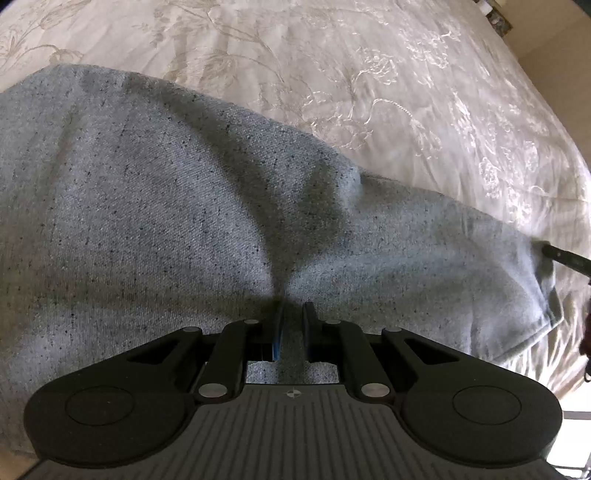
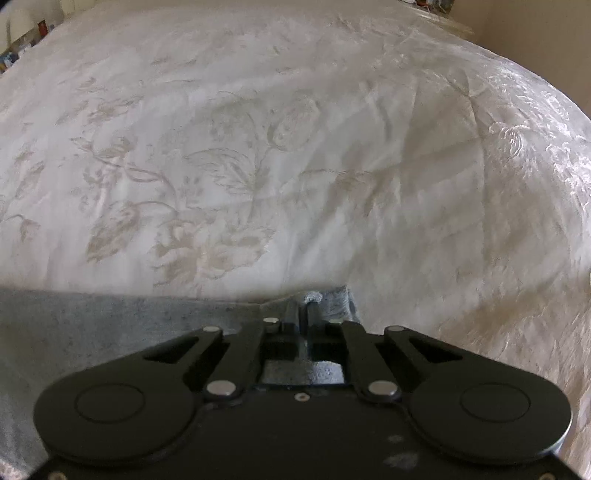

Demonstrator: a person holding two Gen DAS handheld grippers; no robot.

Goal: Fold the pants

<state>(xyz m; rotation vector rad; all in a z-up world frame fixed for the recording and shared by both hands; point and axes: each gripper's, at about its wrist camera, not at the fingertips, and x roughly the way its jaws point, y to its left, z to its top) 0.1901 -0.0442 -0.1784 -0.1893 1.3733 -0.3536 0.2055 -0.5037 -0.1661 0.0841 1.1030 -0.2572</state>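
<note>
Grey pants (image 1: 166, 206) pinched between both grippers' fingers, left gripper (image 1: 291, 321), right gripper (image 2: 303, 317).

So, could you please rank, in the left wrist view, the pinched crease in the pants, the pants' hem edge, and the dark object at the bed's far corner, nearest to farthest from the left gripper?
1. Pinched crease, directly at the left gripper, running from between its fingers.
2. Hem edge of the pants, to the right.
3. Dark object, top right, beyond the bedspread.
</note>
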